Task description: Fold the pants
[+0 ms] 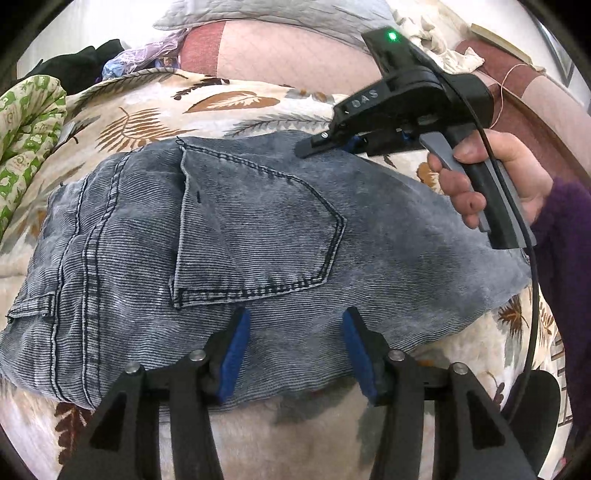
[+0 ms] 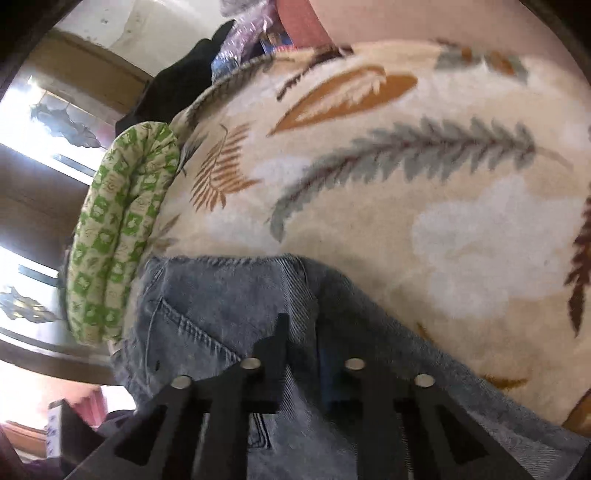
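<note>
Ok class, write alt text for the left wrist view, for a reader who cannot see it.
Grey-blue corduroy pants lie back pocket up on a leaf-patterned blanket. The left gripper sits over their near edge, its blue pads apart. At the far edge the right gripper, held by a hand in a purple sleeve, is shut on the fabric.

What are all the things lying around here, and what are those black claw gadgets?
jeans: one, faded grey-blue, spread on the blanket, back pocket up
blanket: one, cream with leaf print, under the jeans
quilt: one, green and cream, rolled beside the jeans
dark clothing: a pile, black, behind the quilt
pillow: one, pale grey, far end
left gripper: black, blue pads, open over the jeans
right gripper: black, shut on the jeans' far edge
hand: one, purple sleeve, squeezing the right gripper's handle
</note>
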Tool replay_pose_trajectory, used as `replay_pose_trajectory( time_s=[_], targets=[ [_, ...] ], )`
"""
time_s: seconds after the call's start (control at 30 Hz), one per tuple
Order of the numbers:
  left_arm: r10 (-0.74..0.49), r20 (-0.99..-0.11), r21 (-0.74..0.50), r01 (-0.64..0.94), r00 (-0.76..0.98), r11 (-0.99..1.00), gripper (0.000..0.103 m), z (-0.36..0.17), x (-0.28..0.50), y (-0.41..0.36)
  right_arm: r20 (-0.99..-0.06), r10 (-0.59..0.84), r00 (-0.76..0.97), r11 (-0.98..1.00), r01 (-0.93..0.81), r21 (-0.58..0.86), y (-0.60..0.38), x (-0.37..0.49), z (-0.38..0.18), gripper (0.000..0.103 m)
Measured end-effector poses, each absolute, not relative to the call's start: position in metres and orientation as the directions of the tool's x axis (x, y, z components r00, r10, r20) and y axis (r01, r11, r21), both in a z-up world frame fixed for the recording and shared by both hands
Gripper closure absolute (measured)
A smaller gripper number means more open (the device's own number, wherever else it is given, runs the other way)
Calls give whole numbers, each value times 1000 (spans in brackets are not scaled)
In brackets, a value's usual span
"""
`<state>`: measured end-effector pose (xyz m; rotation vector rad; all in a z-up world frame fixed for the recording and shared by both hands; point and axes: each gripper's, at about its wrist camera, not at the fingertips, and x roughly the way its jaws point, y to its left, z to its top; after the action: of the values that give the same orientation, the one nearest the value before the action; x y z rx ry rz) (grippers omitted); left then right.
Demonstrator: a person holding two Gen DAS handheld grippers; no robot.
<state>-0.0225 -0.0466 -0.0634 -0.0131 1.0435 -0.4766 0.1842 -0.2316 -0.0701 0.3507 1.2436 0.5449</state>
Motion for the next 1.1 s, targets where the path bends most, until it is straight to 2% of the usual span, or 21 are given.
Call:
replay_pose_trajectory(
  time_s=[0.13,0.3,0.43,0.57,0.7,0.77,0.8,0.83,0.9,1.1],
  targets=[
    [-379,-827,-221,380,415,898,48,-63,-25,-48,-836,457,304,888,-196,415,-221,187,-59,96],
    [-394,-823,-245,371,409,896,48,-60,-25,-44,-894,353,275,933,-178,314,-210,192,-75,97],
    [-391,-823,-236,378,413,895,48,-57,-28,-44,-897,271,349,961,-156,230,-204,192,-74,97],
    [-385,-826,-228,381,412,896,48,-57,-29,-43,-888,297,352,955,-128,269,-209,190,-70,97],
    [-380,-827,-224,377,414,899,48,-58,-29,-43,-833,349,430,934,-83,348,-226,166,-42,93],
    [-370,-829,-210,380,420,901,48,-58,-29,-45,-799,369,476,920,-63,387,-242,144,-24,84],
    [-366,-828,-203,382,424,902,48,-58,-29,-46,-788,365,496,919,-57,390,-249,133,-18,68],
    [-363,-828,-197,384,427,902,48,-58,-30,-47,-777,358,517,919,-48,391,-259,118,-11,46],
    [-360,-827,-190,387,433,902,47,-58,-31,-47,-753,324,572,923,-16,384,-277,84,3,29],
    [-346,-804,-143,408,484,902,47,-56,-35,-51,-648,314,694,829,132,543,-359,-35,6,29]
  ],
)
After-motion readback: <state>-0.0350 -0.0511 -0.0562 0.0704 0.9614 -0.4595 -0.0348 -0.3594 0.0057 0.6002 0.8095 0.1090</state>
